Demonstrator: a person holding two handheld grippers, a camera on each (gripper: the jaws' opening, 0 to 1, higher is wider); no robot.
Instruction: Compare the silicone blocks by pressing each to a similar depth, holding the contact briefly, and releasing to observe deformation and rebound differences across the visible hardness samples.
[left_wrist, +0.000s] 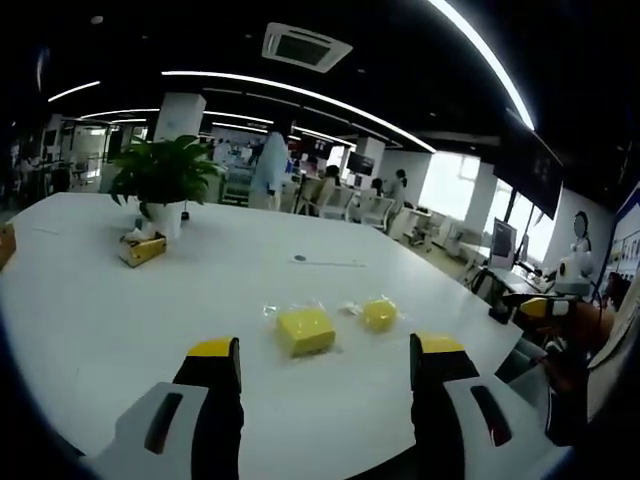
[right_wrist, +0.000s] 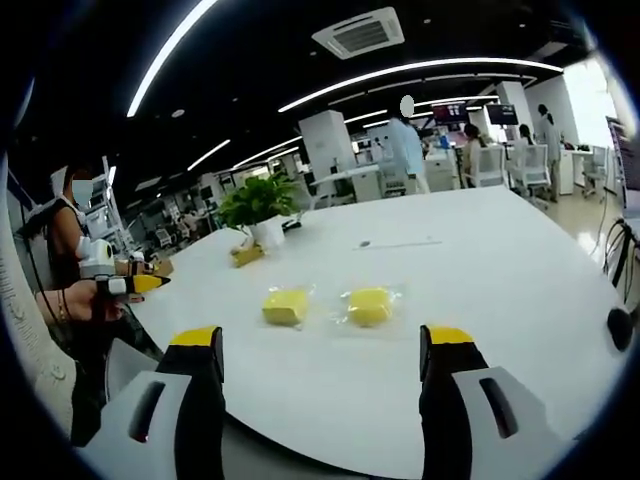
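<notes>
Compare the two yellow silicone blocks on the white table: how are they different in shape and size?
In the left gripper view, the square block has flat faces and straight edges, while the round block looks rounded. The square block also looks larger there and lies nearer the left gripper. Both are yellow, sit in clear wrapping on the white table, apart, untouched.

Small item (left_wrist: 300, 259) on table (left_wrist: 100, 300), too small to identify
</notes>
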